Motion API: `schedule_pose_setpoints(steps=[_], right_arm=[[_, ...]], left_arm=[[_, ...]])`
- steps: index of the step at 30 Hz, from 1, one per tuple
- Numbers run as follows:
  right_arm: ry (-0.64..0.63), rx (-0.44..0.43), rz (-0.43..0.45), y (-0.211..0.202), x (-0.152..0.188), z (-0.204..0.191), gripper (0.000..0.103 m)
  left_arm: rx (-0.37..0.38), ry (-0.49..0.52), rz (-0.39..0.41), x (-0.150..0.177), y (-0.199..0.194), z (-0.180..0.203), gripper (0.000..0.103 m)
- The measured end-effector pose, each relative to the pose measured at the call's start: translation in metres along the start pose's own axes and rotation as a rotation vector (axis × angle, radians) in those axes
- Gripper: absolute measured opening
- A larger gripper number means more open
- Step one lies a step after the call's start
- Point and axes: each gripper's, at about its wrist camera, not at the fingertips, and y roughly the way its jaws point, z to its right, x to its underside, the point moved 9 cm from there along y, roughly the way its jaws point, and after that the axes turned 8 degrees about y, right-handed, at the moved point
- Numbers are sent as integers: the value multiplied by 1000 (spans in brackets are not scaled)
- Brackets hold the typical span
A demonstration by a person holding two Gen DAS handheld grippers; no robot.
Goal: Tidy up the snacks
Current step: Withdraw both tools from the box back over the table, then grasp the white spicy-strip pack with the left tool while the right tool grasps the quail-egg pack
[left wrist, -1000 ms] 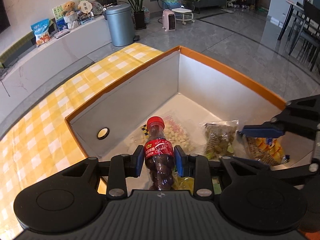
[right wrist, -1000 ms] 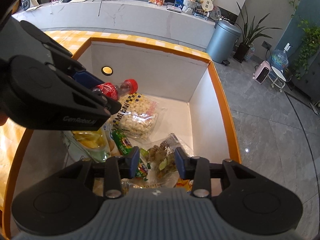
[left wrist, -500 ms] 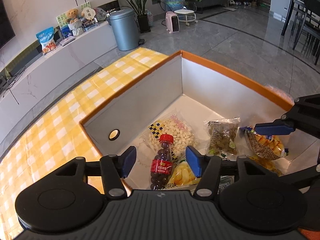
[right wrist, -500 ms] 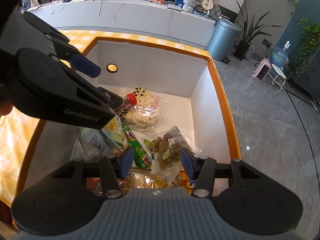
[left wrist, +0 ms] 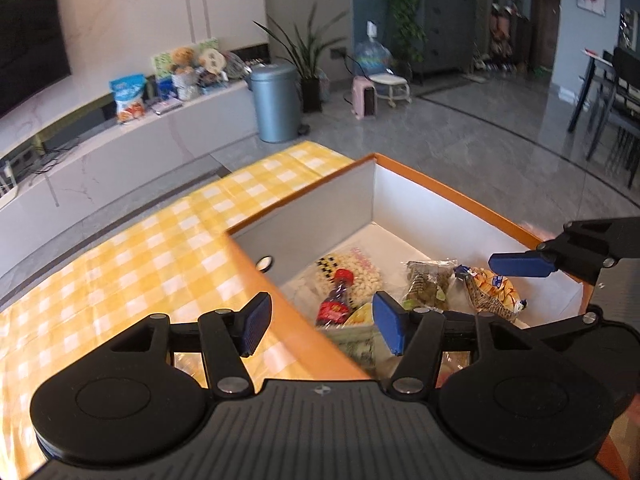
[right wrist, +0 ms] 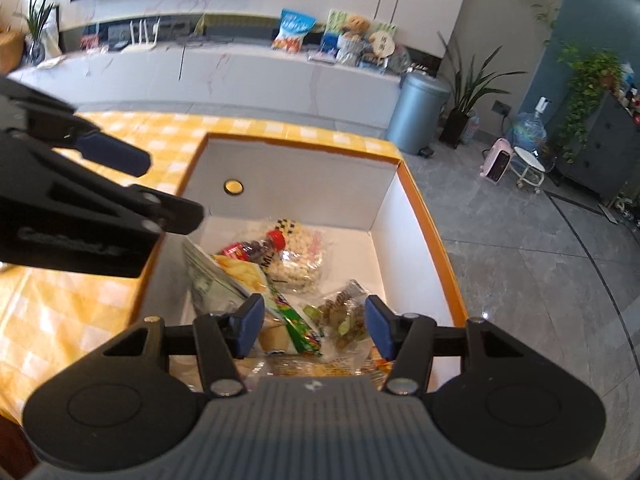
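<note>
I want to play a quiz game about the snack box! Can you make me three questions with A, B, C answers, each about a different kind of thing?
1. Where is the bottle?
A. lying in the box
B. on the tablecloth
C. in a gripper

2. What colour is the bottle's cap?
A. blue
B. red
C. green

3. What is the left gripper holding?
A. the bottle
B. a chip bag
C. nothing

Answers:
1 A, it lies among the snack bags on the box floor.
2 B, the cap shows red in both views.
3 C, its jaws stand apart with nothing gripped between them.
</note>
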Motion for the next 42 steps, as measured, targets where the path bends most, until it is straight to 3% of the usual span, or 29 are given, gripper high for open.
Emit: schedule_pose_setpoints(steps=[11, 22, 26, 34, 42], right_arm=[[80, -16, 166, -34, 5, -46, 55], [51, -124, 215, -46, 23, -122, 55], [31, -172, 198, -41, 34, -150, 55], [29, -204, 77, -6, 56, -177, 57], [14, -232, 9, 20, 58, -192, 61]], left_arm=[[-106, -80, 21, 54, -41, -27, 69], [-188, -283, -24, 129, -62, -74, 69], [-195, -300, -9, 148, -69, -82, 71], [-192, -273, 2, 184, -66, -101, 83], [-172, -96, -3, 192, -52, -131, 91]])
